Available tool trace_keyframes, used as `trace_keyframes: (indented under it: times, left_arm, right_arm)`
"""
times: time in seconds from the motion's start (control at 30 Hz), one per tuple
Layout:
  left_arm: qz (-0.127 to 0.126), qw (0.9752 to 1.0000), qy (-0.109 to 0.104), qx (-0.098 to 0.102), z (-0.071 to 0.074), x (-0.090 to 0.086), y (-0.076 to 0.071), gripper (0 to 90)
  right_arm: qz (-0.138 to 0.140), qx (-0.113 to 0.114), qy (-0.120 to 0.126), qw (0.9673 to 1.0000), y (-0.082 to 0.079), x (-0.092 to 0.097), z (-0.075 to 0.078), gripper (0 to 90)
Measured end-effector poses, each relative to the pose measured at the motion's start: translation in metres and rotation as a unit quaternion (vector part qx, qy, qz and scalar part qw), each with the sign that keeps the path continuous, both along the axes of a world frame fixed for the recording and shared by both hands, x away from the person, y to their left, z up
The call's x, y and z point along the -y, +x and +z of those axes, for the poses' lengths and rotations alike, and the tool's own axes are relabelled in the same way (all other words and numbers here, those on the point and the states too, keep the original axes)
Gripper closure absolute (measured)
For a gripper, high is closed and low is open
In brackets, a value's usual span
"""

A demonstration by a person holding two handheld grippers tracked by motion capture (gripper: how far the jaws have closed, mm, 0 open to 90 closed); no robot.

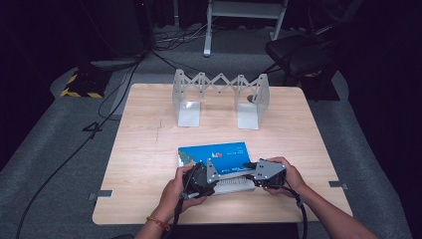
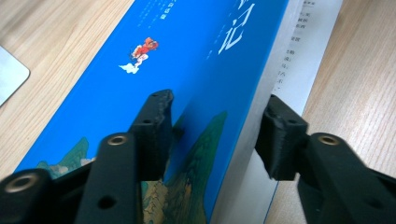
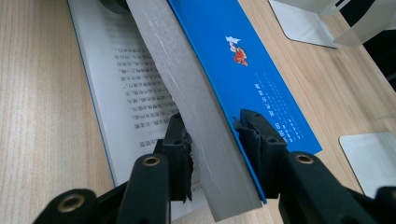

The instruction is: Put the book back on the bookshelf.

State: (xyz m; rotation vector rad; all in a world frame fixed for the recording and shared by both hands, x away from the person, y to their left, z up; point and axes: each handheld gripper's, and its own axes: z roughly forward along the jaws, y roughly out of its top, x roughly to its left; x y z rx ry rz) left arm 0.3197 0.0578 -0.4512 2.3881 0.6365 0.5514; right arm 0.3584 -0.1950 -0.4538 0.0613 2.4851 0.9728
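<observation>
Grippers [image 3: 212,133] clamp blue book [image 3: 243,56], Chinese print.

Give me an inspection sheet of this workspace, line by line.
Surface: wooden table, bare in front.
Job's things: blue book lying near the front edge, page block lifted off an open page.
Clutter: folding metal book stand at the back.
Grippers: left gripper straddles the book, right-hand pad apart from it; right gripper shut on the page block.
Cables: one trails from each gripper; more on the floor.
Surroundings: grey carpet, dark chair.
</observation>
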Motion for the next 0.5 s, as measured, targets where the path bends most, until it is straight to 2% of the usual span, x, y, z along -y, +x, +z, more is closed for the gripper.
trace_keyframes:
  times: [0.07, 0.17, 0.27, 0.3, 0.33, 0.4, 0.43, 0.5]
  left_arm:
    - [-0.017, 0.9995, 0.019, 0.017, 0.002, 0.0, -0.001, 59.1]
    - [-0.03, 0.9995, 0.011, 0.008, 0.003, -0.004, 0.003, 63.7]
    - [-0.038, 0.9993, 0.001, 0.001, 0.001, -0.007, 0.005, 64.3]
    - [-0.041, 0.9992, -0.003, -0.001, 0.001, -0.008, 0.005, 64.4]
    - [-0.042, 0.9991, -0.01, -0.004, 0.001, -0.01, 0.007, 64.5]
    - [-0.042, 0.9988, -0.023, -0.012, 0.003, -0.014, 0.009, 64.8]
    - [-0.043, 0.9985, -0.029, -0.016, 0.003, -0.015, 0.01, 65.1]
    - [-0.046, 0.9979, -0.039, -0.026, 0.004, -0.018, 0.014, 65.0]
  right_arm:
    - [0.005, -0.001, 0.004, 1.0, 0.002, 0.001, 0.0, 64.1]
    - [0.013, -0.023, 0.033, 0.9991, 0.009, 0.006, -0.001, 59.6]
    - [0.034, -0.064, 0.07, 0.995, 0.02, 0.014, -0.006, 55.3]
    - [0.037, -0.073, 0.074, 0.9939, 0.024, 0.017, -0.008, 53.4]
    - [0.035, -0.075, 0.074, 0.9938, 0.028, 0.019, -0.01, 52.6]
    - [0.037, -0.088, 0.093, 0.991, 0.035, 0.025, -0.011, 54.1]
    - [0.042, -0.089, 0.103, 0.9899, 0.036, 0.028, -0.011, 56.0]
    - [0.05, -0.078, 0.101, 0.9905, 0.037, 0.03, -0.01, 59.3]
